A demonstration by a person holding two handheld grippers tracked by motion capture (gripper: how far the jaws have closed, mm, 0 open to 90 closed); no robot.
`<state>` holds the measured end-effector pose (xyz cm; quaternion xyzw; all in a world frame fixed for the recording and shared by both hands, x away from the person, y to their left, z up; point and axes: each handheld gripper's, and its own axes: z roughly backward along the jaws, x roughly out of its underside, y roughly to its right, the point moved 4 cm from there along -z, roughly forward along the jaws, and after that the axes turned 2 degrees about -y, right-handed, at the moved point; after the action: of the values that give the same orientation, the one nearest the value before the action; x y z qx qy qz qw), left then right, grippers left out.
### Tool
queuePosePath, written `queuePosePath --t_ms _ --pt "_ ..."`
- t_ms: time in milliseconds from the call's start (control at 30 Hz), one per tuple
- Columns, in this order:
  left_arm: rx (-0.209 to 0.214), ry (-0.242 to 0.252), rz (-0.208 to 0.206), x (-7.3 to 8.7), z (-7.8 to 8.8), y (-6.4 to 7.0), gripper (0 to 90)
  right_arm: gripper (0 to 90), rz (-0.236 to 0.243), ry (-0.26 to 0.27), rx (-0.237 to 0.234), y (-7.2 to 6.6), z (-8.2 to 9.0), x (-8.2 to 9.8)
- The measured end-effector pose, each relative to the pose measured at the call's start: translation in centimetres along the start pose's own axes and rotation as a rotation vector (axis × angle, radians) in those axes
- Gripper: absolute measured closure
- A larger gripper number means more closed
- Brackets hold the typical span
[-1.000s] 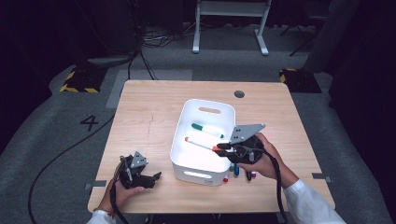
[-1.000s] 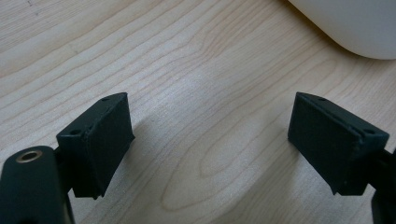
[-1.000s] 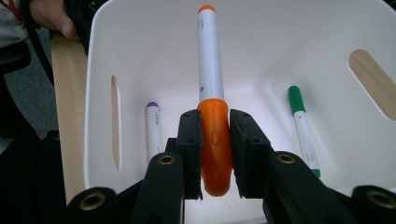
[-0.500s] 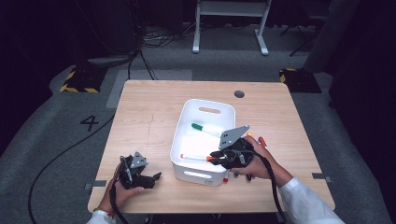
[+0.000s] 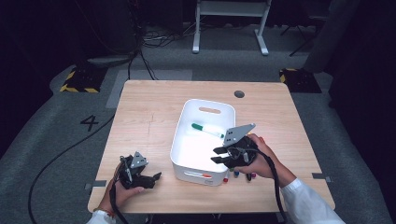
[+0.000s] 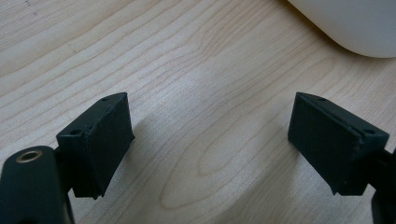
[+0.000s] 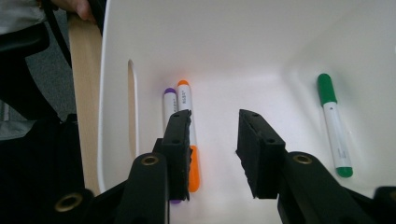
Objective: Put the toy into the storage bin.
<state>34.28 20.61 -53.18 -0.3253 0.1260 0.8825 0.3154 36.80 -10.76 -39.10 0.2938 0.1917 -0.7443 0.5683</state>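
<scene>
Your right gripper [image 5: 223,157] hangs over the near end of the white bin [image 5: 184,140], and its jaws have just been opening, with nothing between them now. The orange marker [image 7: 188,140] lies on the bin floor below, tight against a purple marker [image 7: 169,109] by the near wall; a green marker [image 5: 207,129] lies apart toward the far end. Your left gripper [image 5: 150,178] rests on the table [image 5: 149,107] beside the bin, jaws spread and empty.

More markers [image 5: 243,175] wait on the table just under your right hand [image 5: 261,156], close to the bin's wall. The risk, as I judge it, is there: swing down for the next one too fast and you may knock the bin or roll those loose markers off the near edge. The trailing cable could also sweep them as you turn.
</scene>
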Motion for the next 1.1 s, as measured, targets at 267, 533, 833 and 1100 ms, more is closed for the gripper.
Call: queuePosePath --t_ms 267,533,833,1100 --pt "0.001 0.001 0.001 0.0 0.0 0.0 13.9 61.3 -0.02 0.027 0.055 0.7 1.8 0.6" --pt "0.001 0.001 0.001 0.0 0.0 0.0 13.9 59.4 -0.077 0.064 0.16 2.3 5.2 2.9" --pt "0.0 0.0 0.002 0.0 0.0 0.0 13.9 56.4 -0.151 0.093 0.254 4.0 7.4 6.5" --pt "0.0 0.0 0.001 0.0 0.0 0.0 13.9 56.3 -0.238 0.058 0.347 6.4 7.4 10.6"
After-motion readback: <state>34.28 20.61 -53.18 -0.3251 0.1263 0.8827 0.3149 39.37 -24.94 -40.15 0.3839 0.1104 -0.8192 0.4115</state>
